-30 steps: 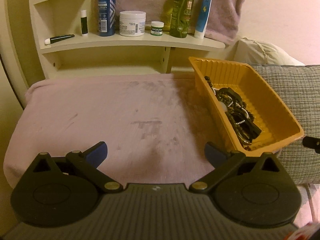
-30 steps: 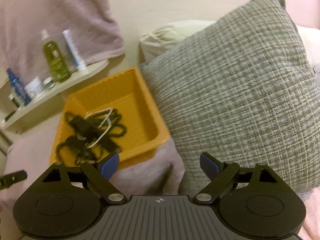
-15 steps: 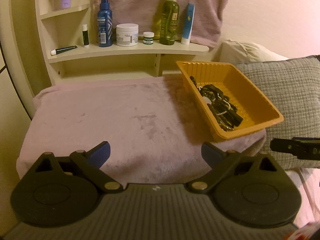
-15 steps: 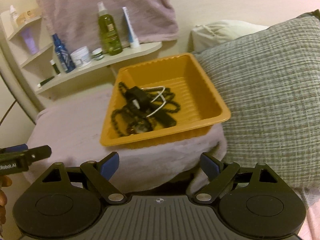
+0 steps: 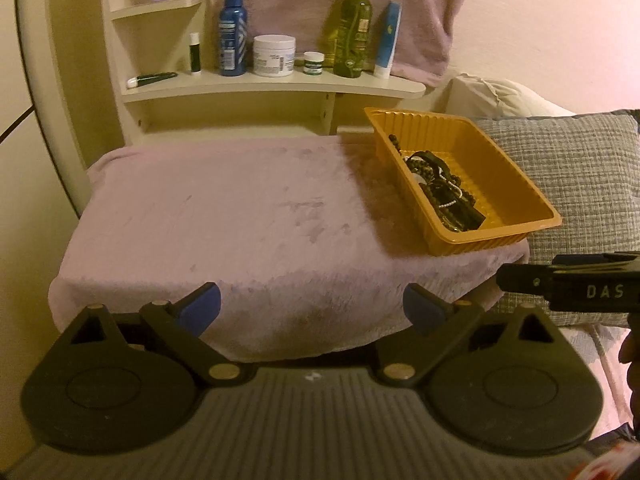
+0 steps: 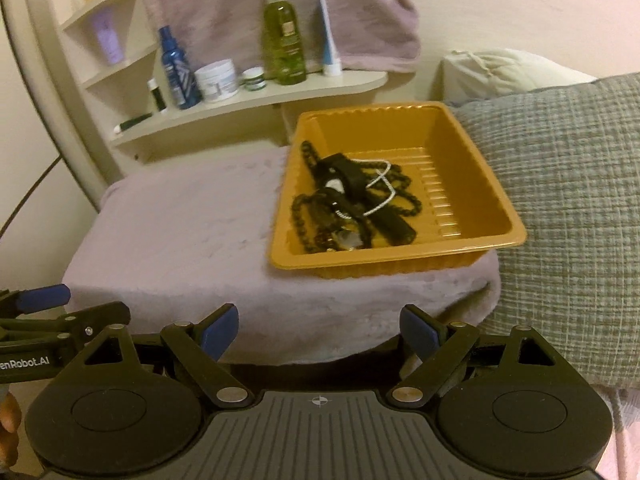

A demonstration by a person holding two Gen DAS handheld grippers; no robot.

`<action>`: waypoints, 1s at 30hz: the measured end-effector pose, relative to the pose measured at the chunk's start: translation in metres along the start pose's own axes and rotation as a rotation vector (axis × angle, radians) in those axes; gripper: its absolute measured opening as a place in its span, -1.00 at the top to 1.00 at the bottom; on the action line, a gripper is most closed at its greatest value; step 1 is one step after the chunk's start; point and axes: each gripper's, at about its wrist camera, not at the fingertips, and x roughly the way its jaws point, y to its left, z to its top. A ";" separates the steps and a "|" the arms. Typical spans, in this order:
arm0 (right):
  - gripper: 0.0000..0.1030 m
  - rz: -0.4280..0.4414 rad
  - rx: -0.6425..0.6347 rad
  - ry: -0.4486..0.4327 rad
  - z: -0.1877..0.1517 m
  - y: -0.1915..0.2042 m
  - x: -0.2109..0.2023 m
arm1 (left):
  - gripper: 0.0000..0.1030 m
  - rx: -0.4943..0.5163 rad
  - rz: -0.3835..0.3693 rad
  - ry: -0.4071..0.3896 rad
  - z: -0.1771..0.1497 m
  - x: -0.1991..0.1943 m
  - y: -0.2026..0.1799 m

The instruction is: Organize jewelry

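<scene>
A tangle of jewelry [image 6: 352, 204], dark bead strands, a black strap and 1 thin silver chain, lies in an orange plastic tray [image 6: 460, 252] on a mauve plush-covered stool [image 5: 240, 232]. The left gripper [image 5: 312, 308] and right gripper [image 6: 318, 326] hover short of it, jaws spread wide and empty. The pieces look light, limp and likely knotted together; the stiffer strap seems the surest hold. Toiletry bottles line a corner shelf [image 5: 280, 84]; a grey woven pillow [image 6: 568, 200] sits alongside.
</scene>
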 end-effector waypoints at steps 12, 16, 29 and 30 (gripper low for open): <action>-0.70 0.027 -0.049 0.005 -0.001 0.022 -0.001 | -0.89 -0.034 0.026 0.000 -0.003 -0.010 0.007; -0.70 0.032 -0.044 0.002 -0.001 0.021 -0.001 | -0.89 -0.033 0.028 -0.002 -0.003 -0.010 0.007; -0.70 0.040 -0.035 -0.004 -0.001 0.021 -0.002 | -0.89 -0.018 0.058 -0.010 -0.003 -0.010 0.003; -0.69 0.040 -0.035 -0.004 -0.001 0.021 -0.002 | -0.89 -0.017 0.059 -0.010 -0.003 -0.010 0.003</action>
